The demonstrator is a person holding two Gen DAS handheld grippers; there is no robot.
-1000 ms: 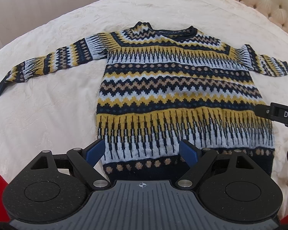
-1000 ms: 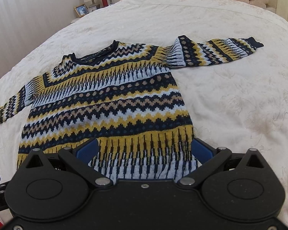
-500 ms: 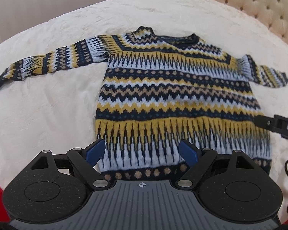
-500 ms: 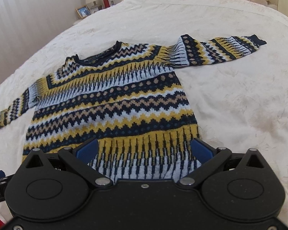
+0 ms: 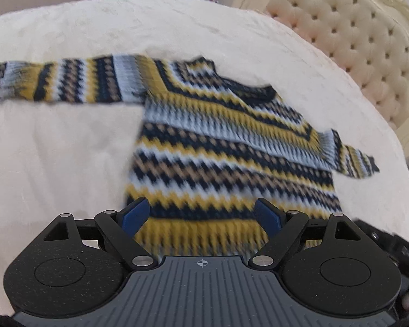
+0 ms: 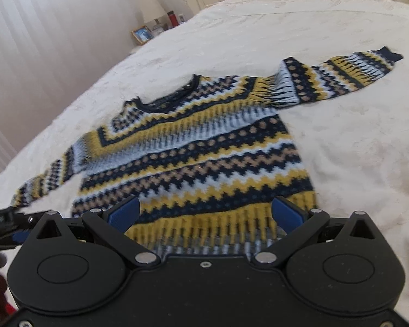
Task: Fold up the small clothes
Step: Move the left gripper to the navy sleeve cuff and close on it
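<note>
A small knitted sweater (image 5: 218,147) with navy, yellow, tan and pale blue zigzag bands lies flat on the bed, both sleeves stretched out. It also shows in the right wrist view (image 6: 199,147). My left gripper (image 5: 201,215) is open and empty, hovering over the sweater's lower left part near the hem. My right gripper (image 6: 207,212) is open and empty over the lower right part of the hem. The left sleeve (image 5: 54,84) runs out to the left; the right sleeve (image 6: 340,76) runs out to the right. The left view is blurred by motion.
The cream bedspread (image 6: 354,163) surrounds the sweater. A tufted headboard (image 5: 354,41) stands at the far end. A nightstand with a picture frame (image 6: 142,34) and a lamp is beyond the bed's far left. The other gripper's edge (image 5: 395,248) shows at lower right.
Both grippers have moved forward over the sweater's hem and tilted, the left one turning left and the right one turning right. Both stay open. The sweater has not moved.
</note>
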